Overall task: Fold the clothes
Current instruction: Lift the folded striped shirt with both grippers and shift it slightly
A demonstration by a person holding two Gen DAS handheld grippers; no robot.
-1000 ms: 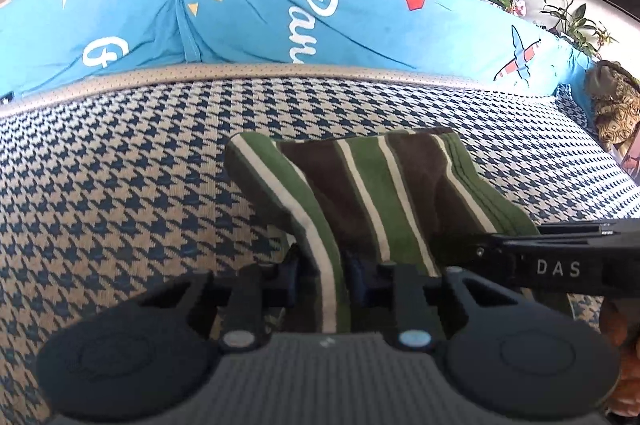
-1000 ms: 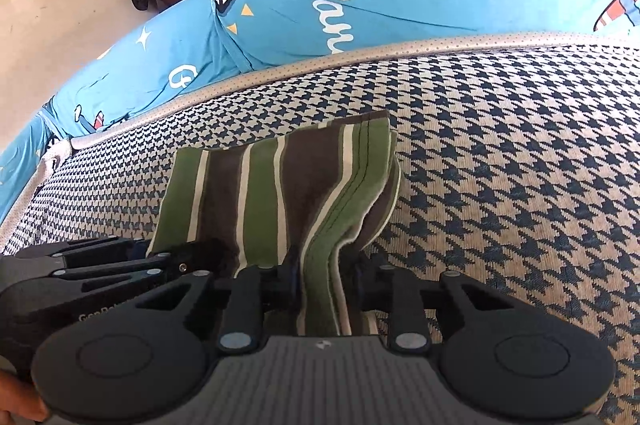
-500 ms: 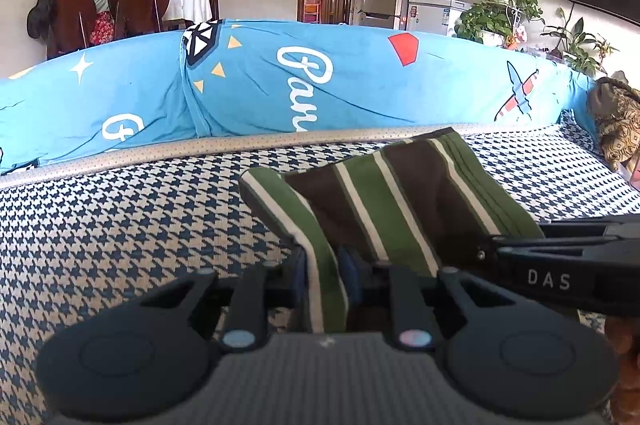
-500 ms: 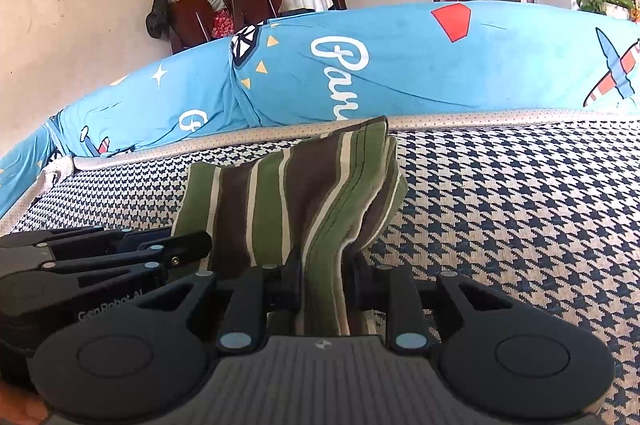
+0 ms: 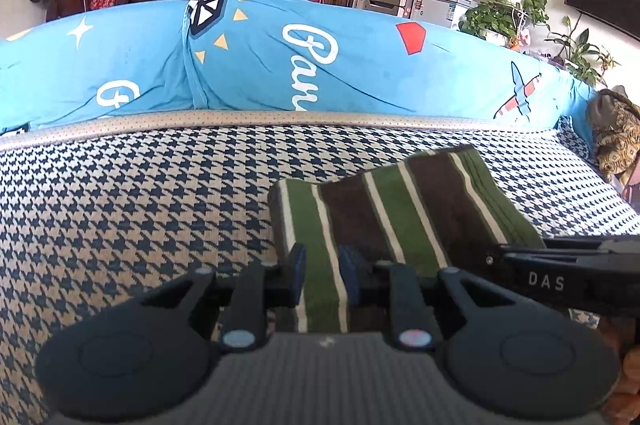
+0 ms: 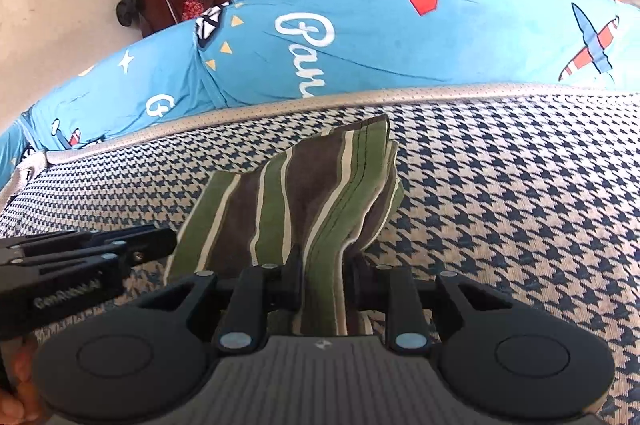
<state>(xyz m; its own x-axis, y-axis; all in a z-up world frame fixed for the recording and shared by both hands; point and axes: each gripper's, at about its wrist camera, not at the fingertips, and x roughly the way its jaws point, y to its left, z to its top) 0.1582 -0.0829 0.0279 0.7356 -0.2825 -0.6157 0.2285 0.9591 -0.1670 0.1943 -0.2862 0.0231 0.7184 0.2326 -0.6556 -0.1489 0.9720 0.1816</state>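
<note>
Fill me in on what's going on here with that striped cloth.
A person is folding clothes on a houndstooth-covered sofa seat, holding a two-finger gripper in each hand. The left gripper is shut on the near edge of the folded green, brown and white striped garment. The right gripper is shut on the same garment's bunched, layered edge. The garment's far part sits on the seat, in front of a blue printed cushion.

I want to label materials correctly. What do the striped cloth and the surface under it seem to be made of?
The striped cloth looks like soft matte knit or terry fabric, perhaps cotton: it drapes limply, and stacked edges show in the right wrist view. The houndstooth cover looks like a coarser woven textile with visible weave. The exact fibres cannot be told.
</note>
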